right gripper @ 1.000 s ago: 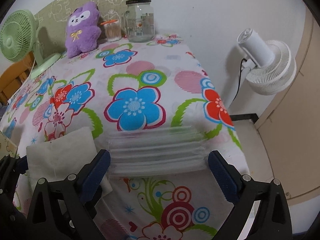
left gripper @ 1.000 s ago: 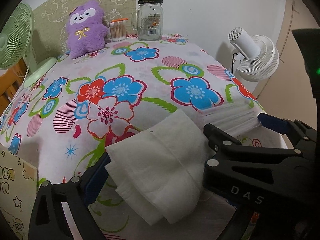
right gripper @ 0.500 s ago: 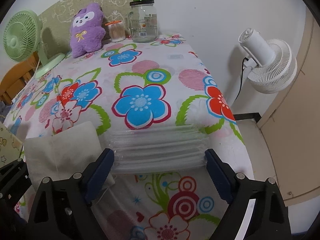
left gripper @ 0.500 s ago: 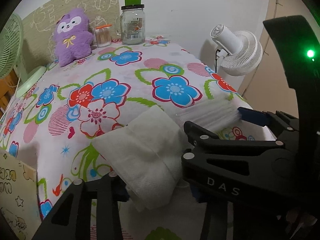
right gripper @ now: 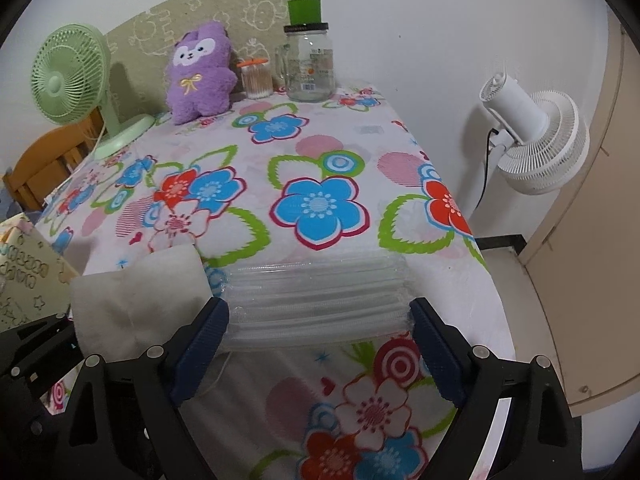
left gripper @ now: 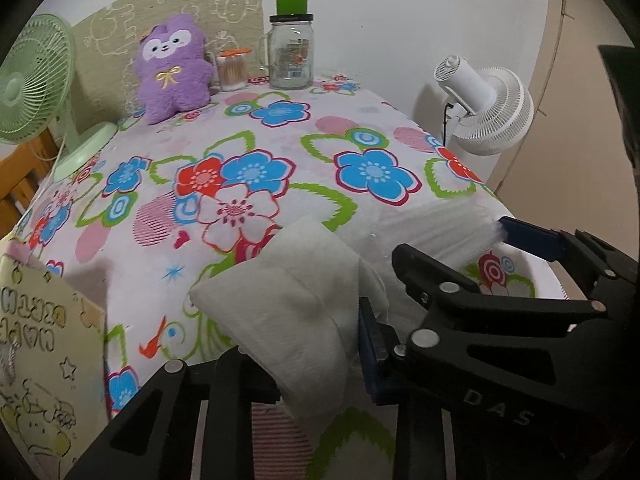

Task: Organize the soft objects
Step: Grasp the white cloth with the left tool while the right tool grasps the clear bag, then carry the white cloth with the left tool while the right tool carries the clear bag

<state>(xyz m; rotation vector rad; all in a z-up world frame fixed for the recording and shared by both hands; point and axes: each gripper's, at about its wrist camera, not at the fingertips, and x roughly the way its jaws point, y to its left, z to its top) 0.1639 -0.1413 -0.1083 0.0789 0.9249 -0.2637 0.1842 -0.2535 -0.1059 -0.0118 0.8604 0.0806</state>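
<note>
The left hand-held gripper pinched a folded white cloth, the right hand-held gripper squeezed clear plastic packs, both probably needing lifting next.

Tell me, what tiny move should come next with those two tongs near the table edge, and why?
Probably lift both tongs a little together. The left tongs already pinch the folded white cloth, and the right tongs bracket the clear plastic-wrapped stack at both ends, seemingly gripping it. Both bundles sit at the near edge of the floral tablecloth, so raising them frees them for carrying.
</note>
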